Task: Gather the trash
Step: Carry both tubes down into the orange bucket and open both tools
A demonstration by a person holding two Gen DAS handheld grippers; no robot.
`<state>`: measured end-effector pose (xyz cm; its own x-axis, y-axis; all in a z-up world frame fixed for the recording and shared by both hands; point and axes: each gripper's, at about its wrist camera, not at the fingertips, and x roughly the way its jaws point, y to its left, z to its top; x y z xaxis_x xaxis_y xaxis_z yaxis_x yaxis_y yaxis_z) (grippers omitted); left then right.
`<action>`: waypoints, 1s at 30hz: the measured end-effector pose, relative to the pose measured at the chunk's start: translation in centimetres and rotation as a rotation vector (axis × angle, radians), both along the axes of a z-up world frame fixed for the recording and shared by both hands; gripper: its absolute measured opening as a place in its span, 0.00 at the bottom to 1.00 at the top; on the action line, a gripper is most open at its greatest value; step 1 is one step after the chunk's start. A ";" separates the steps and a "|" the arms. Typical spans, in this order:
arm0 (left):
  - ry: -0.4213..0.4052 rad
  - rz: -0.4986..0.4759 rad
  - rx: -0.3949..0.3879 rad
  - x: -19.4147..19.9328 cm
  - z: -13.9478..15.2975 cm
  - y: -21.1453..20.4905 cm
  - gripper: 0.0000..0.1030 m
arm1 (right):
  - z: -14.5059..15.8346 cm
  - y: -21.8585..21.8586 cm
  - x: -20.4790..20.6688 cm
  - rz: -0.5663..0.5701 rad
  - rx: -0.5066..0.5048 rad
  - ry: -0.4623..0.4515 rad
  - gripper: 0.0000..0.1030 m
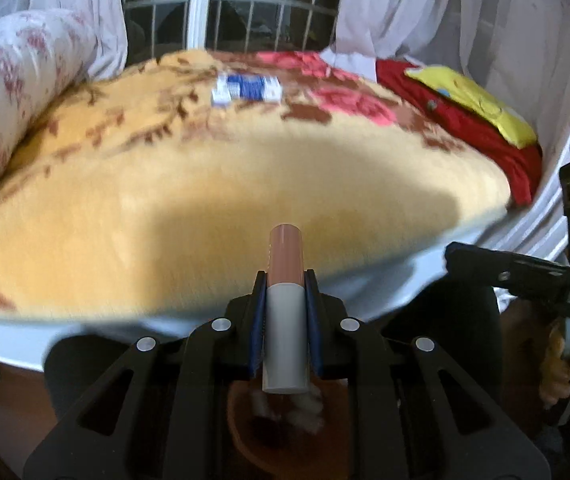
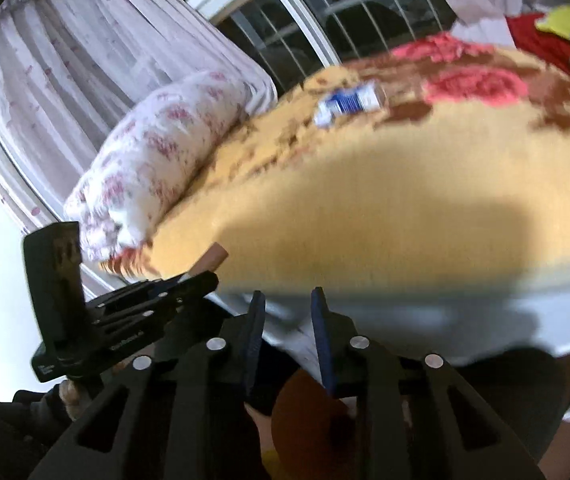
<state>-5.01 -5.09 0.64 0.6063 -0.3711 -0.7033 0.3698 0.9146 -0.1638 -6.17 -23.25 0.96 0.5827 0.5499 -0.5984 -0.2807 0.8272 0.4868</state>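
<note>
Left wrist view: the left gripper point(image 1: 285, 276) points over the near edge of the bed point(image 1: 245, 184), its blue pads clenched on a tube point(image 1: 285, 300) with a pink upper half and grey lower half, held upright between them. Directly beneath the tube sits an orange-brown bin point(image 1: 253, 432); inside it lie pale, blurred scraps point(image 1: 305, 404), possibly crumpled paper. A blue-and-white wrapper point(image 1: 245, 89) lies on the yellow floral blanket point(image 1: 165, 184), far across the bed from the tube, near the barred window point(image 1: 237, 12).

Right wrist view: the right gripper point(image 2: 287, 304) hovers beside the bed's near edge, released, nothing between its pads. The bin point(image 2: 305, 416) shows below it. The left gripper point(image 2: 189, 280) appears at left, tube tip point(image 2: 215, 258) protruding.
</note>
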 end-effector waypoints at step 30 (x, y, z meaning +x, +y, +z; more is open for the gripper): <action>0.183 -0.016 0.122 -1.2 -6.3 -0.9 0.61 | -3.9 0.4 -1.4 0.001 -0.030 0.088 0.23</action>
